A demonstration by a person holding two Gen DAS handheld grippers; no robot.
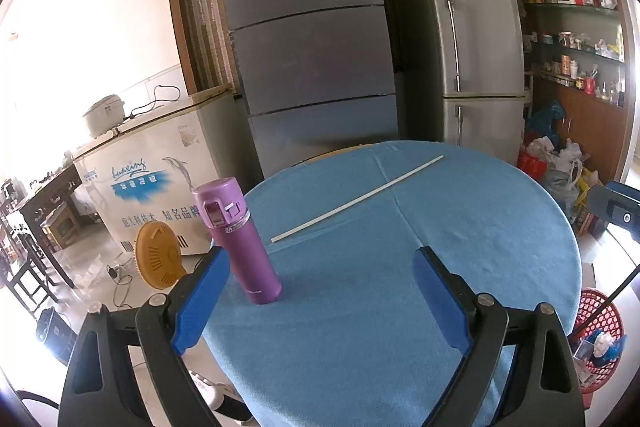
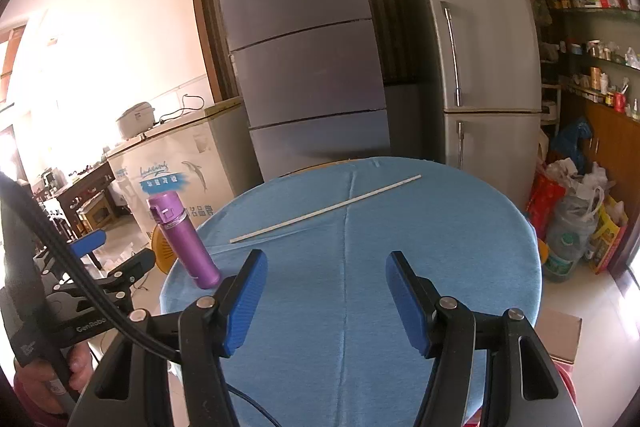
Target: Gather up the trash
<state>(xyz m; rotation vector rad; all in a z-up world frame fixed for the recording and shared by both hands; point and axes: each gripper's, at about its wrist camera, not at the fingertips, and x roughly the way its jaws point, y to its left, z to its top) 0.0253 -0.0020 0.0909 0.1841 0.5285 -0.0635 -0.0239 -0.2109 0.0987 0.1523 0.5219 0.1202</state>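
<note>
A purple flask (image 1: 240, 243) stands upright near the left edge of the round table with a blue cloth (image 1: 480, 227). A long thin white stick (image 1: 356, 199) lies slantwise across the cloth farther back. My left gripper (image 1: 320, 287) is open wide. The flask stands just past its left fingertip, and no pad presses on it. In the right wrist view my right gripper (image 2: 326, 295) hovers open over the cloth (image 2: 440, 227) with nothing between its blue pads. The flask (image 2: 184, 243) and the stick (image 2: 324, 209) lie ahead of it. The left gripper (image 2: 112, 251) shows at that view's left.
A red mesh basket (image 1: 596, 331) with scraps sits on the floor right of the table. Two tall fridges (image 1: 312, 47) and a chest freezer (image 1: 160, 179) stand behind it. Bags (image 2: 572, 223) pile up at the right, a cardboard box (image 2: 560, 339) nearer. A hand (image 2: 60, 379) grips the left handle.
</note>
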